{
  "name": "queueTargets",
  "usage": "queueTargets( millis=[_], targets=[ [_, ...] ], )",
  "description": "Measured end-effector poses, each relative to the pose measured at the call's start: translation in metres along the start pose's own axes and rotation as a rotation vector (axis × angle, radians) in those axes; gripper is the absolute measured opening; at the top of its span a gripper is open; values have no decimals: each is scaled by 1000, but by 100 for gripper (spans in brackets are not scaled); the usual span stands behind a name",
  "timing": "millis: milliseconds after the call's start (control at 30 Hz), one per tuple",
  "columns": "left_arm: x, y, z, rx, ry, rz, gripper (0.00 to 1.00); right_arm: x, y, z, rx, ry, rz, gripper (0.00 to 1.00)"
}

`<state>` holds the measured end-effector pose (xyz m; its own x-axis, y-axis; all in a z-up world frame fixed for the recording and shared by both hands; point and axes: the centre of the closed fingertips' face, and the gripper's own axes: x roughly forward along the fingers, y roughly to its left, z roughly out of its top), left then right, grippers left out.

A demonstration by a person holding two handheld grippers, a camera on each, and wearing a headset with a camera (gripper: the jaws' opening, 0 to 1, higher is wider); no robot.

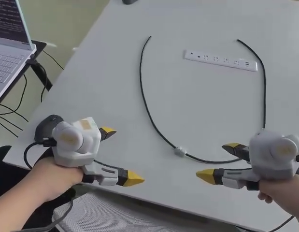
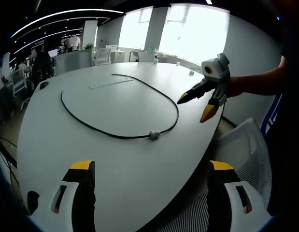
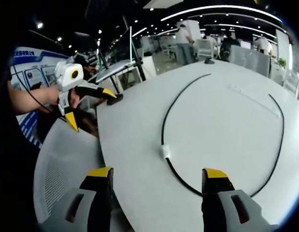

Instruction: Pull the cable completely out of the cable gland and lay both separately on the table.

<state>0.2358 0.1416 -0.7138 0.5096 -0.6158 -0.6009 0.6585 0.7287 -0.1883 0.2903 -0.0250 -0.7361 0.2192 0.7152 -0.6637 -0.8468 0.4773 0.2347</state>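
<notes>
A long black cable (image 1: pixel 143 99) lies in a wide U on the white table (image 1: pixel 106 82). A small white cable gland (image 1: pixel 180 151) sits on it at the bottom of the U, near the table's front edge. My left gripper (image 1: pixel 121 154) hovers open at the front edge, left of the gland and apart from it. My right gripper (image 1: pixel 218 160) is open to the gland's right, close to the cable without touching it. The left gripper view has the gland (image 2: pixel 153 135) ahead of its open jaws, with the right gripper (image 2: pixel 194 106) beyond. The right gripper view has the gland (image 3: pixel 164 152) just ahead.
A white power strip (image 1: pixel 220 60) lies inside the cable's U at the back. A laptop (image 1: pixel 7 53) stands on a side stand to the left. A black object (image 1: pixel 48 126) sits at the table's left corner. A mesh chair (image 1: pixel 101 212) is below the front edge.
</notes>
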Motion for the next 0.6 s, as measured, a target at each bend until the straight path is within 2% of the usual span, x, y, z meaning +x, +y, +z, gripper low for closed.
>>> queueTargets(
  millis=[100, 267, 433, 600],
  targets=[
    [2, 1, -6, 0, 6, -6, 97, 7, -1, 1, -10, 21, 2, 72],
    [4, 0, -9, -8, 6, -20, 97, 19, 1, 8, -22, 40, 11, 69],
    [5, 4, -9, -17, 7, -29, 97, 29, 3, 12, -20, 63, 13, 64],
    [4, 5, -5, -17, -6, -34, 97, 39, 5, 12, -32, 89, 16, 61]
  ],
)
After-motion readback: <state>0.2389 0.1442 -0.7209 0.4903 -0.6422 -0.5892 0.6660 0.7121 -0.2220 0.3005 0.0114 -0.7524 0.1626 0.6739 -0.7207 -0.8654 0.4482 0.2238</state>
